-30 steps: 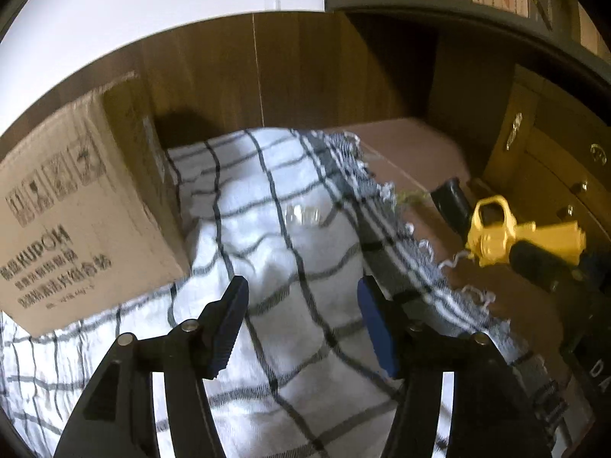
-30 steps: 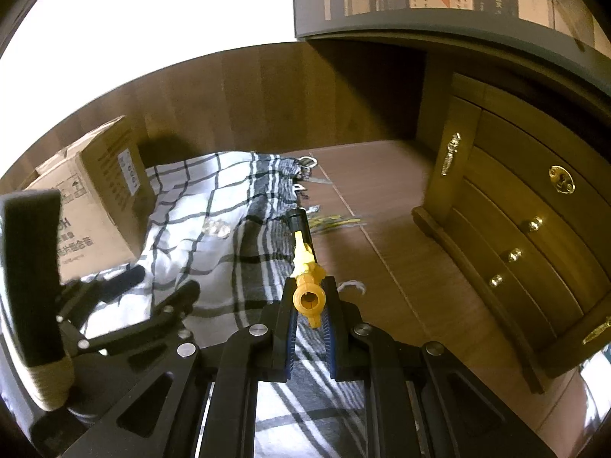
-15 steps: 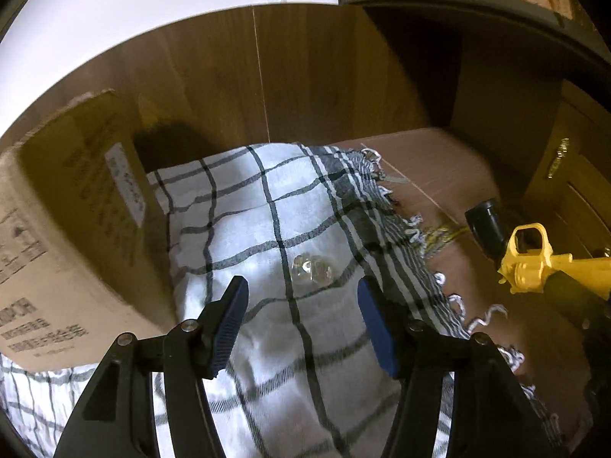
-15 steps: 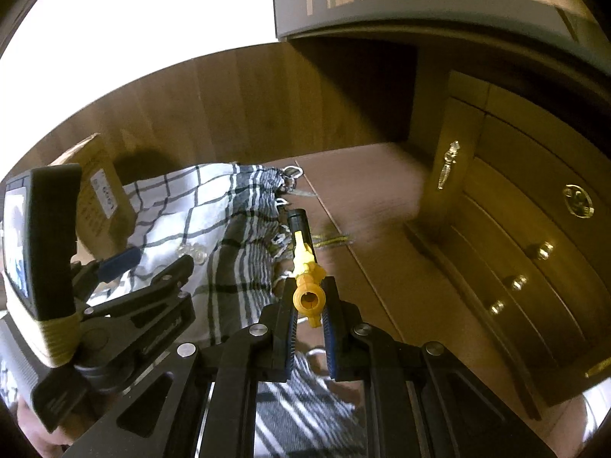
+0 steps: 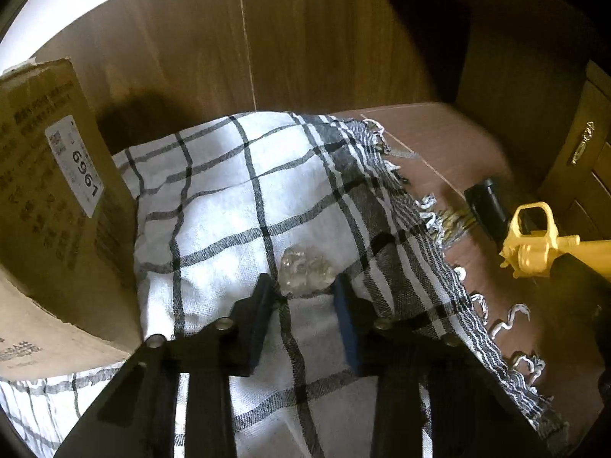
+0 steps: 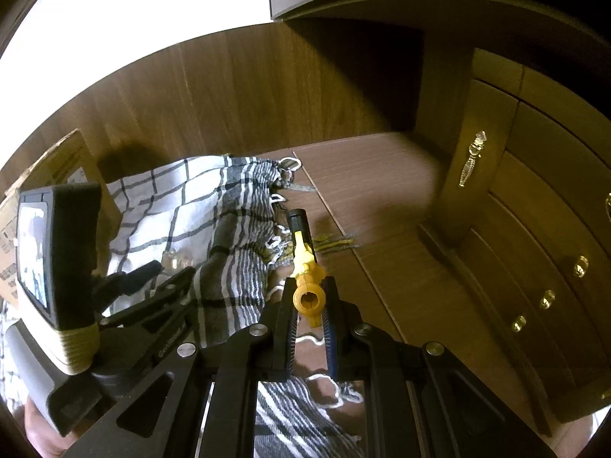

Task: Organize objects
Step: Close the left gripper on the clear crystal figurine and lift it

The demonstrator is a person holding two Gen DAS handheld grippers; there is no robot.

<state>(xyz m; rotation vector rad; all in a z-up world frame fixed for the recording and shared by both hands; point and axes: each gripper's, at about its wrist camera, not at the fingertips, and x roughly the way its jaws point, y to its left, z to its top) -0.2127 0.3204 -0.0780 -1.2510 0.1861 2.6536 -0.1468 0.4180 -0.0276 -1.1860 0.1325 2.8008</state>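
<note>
The left gripper [image 5: 303, 292] stands low over the checked cloth [image 5: 229, 206], its two fingers spread apart with nothing between them yet. Just past the tips lies a small clear crystal-like piece [image 5: 303, 270], resting in a soft hollow of the fabric; the tips stand on either side of its near edge, so the opening seems chosen to take it in from both sides. Whether the pads already touch it cannot be told.

The right gripper [image 6: 308, 299] is closed tightly on a yellow and black toy gun [image 6: 303, 263], held near the yellow rear part so that the black barrel points forward, over the fringe of the cloth and the brown wooden surface [image 6: 366, 179]. It is held to the side, probably to keep it out of the way while the other hand works.

A cardboard box [image 5: 42, 198] stands on the cloth just to the left; it may be where the objects should go, but its opening is not visible. A wooden cabinet with brass knobs [image 6: 534, 229] stands on the right.

The next move would be to close gently, since the piece is small and the cloth may be pinched together with it.
</note>
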